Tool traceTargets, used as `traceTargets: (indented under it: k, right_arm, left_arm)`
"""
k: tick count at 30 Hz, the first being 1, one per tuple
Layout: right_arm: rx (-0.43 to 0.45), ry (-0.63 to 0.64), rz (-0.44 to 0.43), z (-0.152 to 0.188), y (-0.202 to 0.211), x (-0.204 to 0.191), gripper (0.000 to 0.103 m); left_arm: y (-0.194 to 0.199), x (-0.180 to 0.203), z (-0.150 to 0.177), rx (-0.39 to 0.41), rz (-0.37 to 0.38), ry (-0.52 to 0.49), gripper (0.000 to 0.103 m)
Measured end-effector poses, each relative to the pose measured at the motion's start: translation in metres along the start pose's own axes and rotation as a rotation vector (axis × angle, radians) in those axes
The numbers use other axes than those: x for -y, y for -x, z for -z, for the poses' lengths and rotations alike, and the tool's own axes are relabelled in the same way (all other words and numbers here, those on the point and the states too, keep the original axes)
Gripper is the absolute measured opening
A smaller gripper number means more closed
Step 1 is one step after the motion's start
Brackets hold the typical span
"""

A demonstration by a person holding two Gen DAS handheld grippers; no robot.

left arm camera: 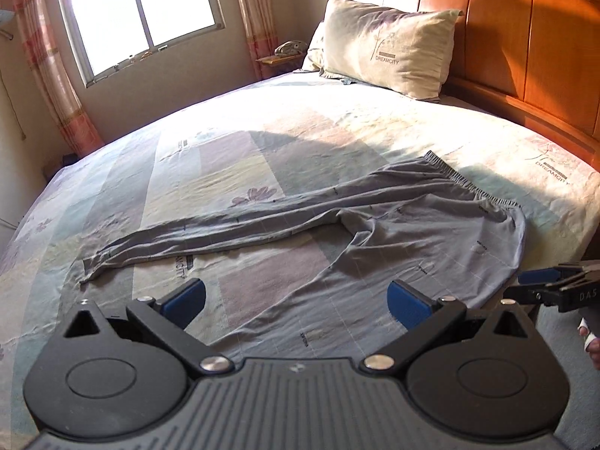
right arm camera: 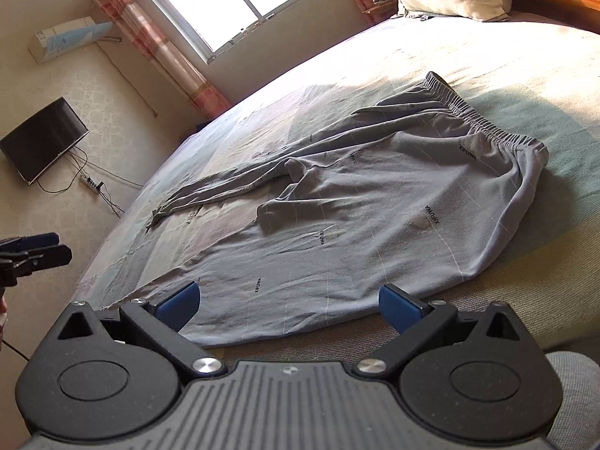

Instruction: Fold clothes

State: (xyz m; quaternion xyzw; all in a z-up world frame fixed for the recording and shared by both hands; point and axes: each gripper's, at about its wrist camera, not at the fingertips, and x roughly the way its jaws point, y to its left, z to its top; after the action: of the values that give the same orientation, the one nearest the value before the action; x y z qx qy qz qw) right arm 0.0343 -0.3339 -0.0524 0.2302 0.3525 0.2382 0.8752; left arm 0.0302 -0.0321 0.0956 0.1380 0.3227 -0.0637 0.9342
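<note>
A pair of grey trousers (left arm camera: 393, 240) lies spread on the bed, elastic waistband toward the headboard at the right, one leg stretched left, the other leg running toward me. They also show in the right wrist view (right arm camera: 375, 217). My left gripper (left arm camera: 296, 302) is open and empty, hovering above the near leg. My right gripper (right arm camera: 288, 305) is open and empty, just above the near edge of the trousers by the bed's edge. The right gripper also shows at the right edge of the left wrist view (left arm camera: 555, 285), and the left gripper at the left edge of the right wrist view (right arm camera: 33, 253).
The bed (left arm camera: 225, 157) has a pastel patchwork sheet. A pillow (left arm camera: 390, 45) leans on the wooden headboard (left arm camera: 525, 37). A window (left arm camera: 138, 11) with curtains is behind. A television (right arm camera: 41, 138) and cables lie by the wall left of the bed.
</note>
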Motion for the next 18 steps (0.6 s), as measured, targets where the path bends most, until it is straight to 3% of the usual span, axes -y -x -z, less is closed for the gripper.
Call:
traceTargets:
  k: [2, 6, 18]
  right_arm:
    - [0.008, -0.017, 0.005, 0.002, 0.005, 0.003, 0.103]
    - [0.012, -0.032, 0.025, 0.004, 0.009, 0.005, 0.103]
    - [0.014, 0.006, 0.201, 0.0, 0.014, -0.012, 0.103]
  left_arm:
    - [0.005, 0.009, -0.021, 0.051, 0.027, -0.019, 0.102]
    - [-0.007, 0.023, -0.037, 0.067, 0.122, -0.031, 0.102]
    - [-0.113, 0.032, 0.043, -0.14, 0.266, 0.015, 0.102]
